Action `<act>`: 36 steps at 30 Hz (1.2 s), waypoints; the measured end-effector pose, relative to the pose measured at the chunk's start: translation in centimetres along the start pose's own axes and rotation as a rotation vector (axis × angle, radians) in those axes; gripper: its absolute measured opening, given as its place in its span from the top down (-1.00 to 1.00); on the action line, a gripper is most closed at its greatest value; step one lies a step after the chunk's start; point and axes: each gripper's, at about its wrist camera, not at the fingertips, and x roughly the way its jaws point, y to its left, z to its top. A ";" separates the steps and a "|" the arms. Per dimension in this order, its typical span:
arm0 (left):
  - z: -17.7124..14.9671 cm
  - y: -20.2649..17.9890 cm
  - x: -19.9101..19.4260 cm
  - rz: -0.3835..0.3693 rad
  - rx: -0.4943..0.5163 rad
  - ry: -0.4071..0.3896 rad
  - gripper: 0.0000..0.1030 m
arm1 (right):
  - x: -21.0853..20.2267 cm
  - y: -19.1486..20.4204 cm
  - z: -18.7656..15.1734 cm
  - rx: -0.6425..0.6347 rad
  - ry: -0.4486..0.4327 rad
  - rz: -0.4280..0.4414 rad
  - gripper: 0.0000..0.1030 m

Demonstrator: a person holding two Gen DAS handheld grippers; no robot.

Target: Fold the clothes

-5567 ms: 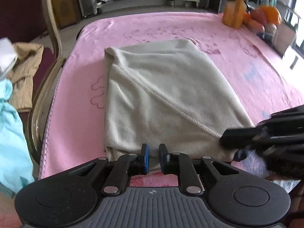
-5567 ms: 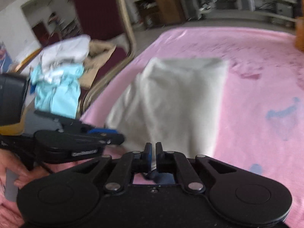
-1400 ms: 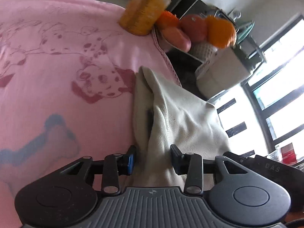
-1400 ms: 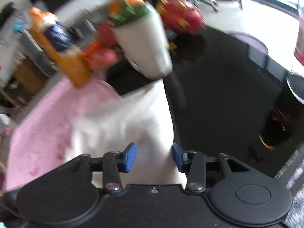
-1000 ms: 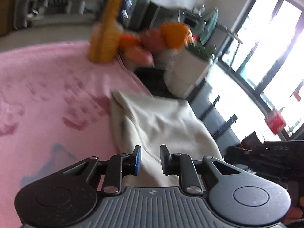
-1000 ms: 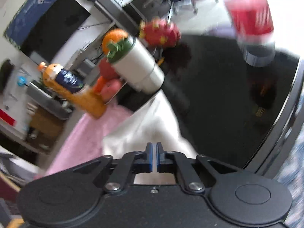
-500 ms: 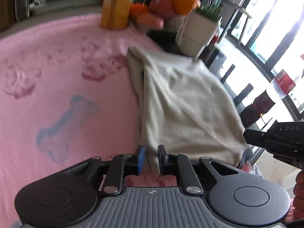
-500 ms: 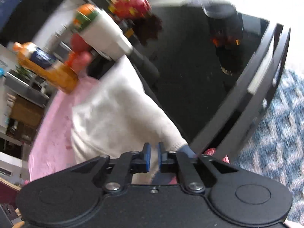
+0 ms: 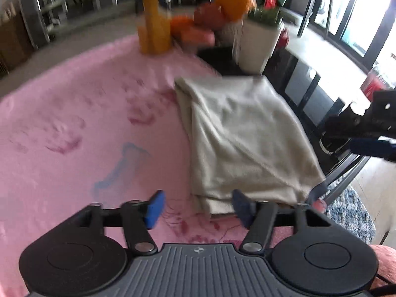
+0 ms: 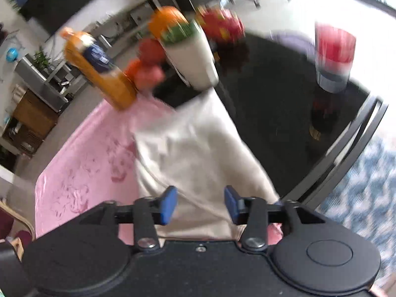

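A folded beige cloth (image 9: 245,138) lies flat at the right edge of the pink dog-print blanket (image 9: 74,123), its right side reaching onto the black glass table (image 10: 284,99). My left gripper (image 9: 199,208) hovers above the cloth's near left corner; its jaws are opening and the blue pads touch nothing. In the right wrist view the same cloth (image 10: 198,153) lies under my right gripper (image 10: 200,205). Its jaws are opening too, with the cloth seen between them but not pressed. The right gripper's body (image 9: 366,123) shows at the right edge of the left wrist view.
An orange bottle (image 9: 154,24), fruit (image 9: 232,2) and a white plant pot (image 9: 259,42) stand just beyond the cloth. A red can (image 10: 334,57) sits on the glass table. A patterned rug (image 10: 366,185) lies on the floor past the table's edge.
Both grippers were shut on the cloth's near edge half a second ago. Now both stand open and have lifted away, and the cloth has been let go.
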 end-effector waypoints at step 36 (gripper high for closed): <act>-5.6 -1.8 -16.4 -0.135 0.075 -0.123 -0.99 | -19.0 4.5 -9.1 -0.319 -0.115 -0.140 -0.72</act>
